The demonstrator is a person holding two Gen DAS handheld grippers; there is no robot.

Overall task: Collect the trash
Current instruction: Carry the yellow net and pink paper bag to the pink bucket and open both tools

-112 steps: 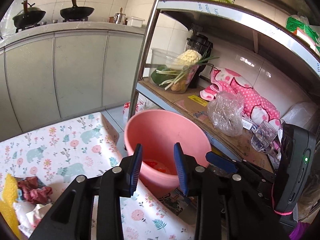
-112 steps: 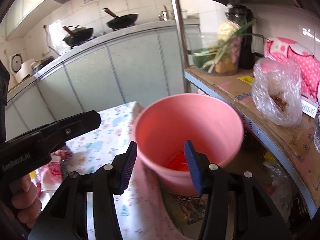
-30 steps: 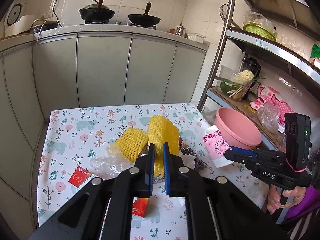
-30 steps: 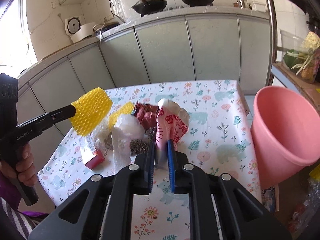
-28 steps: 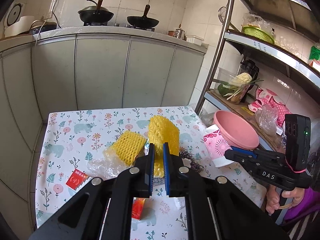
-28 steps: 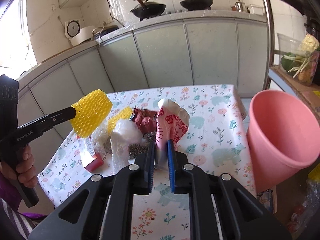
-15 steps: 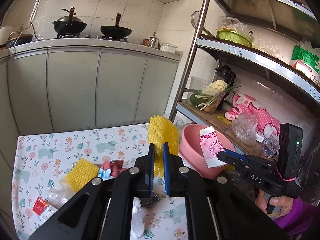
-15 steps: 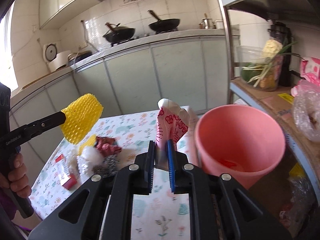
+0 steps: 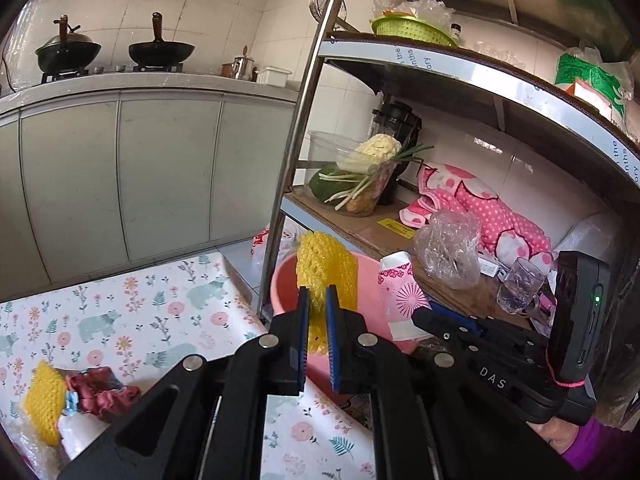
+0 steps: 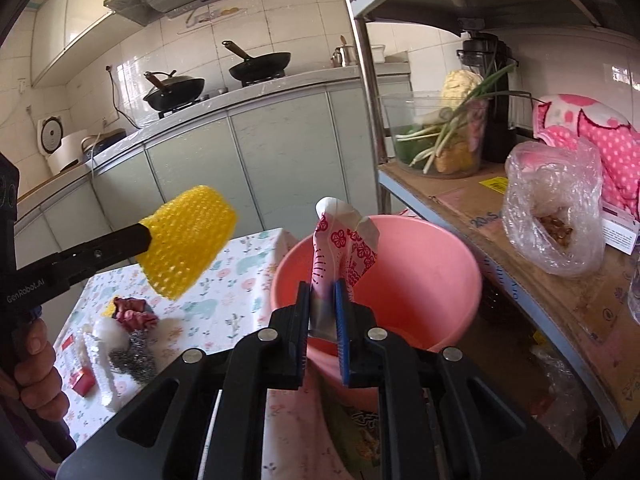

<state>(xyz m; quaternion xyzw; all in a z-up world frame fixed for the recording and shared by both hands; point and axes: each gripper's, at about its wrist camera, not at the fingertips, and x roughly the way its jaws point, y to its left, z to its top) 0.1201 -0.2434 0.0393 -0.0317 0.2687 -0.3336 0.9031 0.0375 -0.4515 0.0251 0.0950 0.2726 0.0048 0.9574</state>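
My left gripper [image 9: 316,300] is shut on a yellow foam fruit net [image 9: 326,268], held up in front of the pink bucket [image 9: 368,320] that stands past the table's end. My right gripper [image 10: 323,294] is shut on a crumpled white and pink paper cup [image 10: 344,240], raised just before the pink bucket [image 10: 420,264]. In the right wrist view the yellow foam net [image 10: 188,240] hangs to the left, over the table. In the left wrist view the paper cup [image 9: 400,292] shows at the bucket's right rim. More trash [image 10: 124,332] lies on the floral tablecloth [image 9: 132,316].
A metal shelf rack [image 9: 292,152] stands right beside the bucket, its post close to the rim. On its lower shelf are a clear tub of vegetables [image 9: 360,184], a plastic bag [image 10: 556,220], pink cloth and a glass [image 9: 518,286]. Grey cabinets [image 9: 120,172] run behind the table.
Both grippers have carried their loads from over the trash pile on the table to the right, up to the pink bucket. Their grips have not changed.
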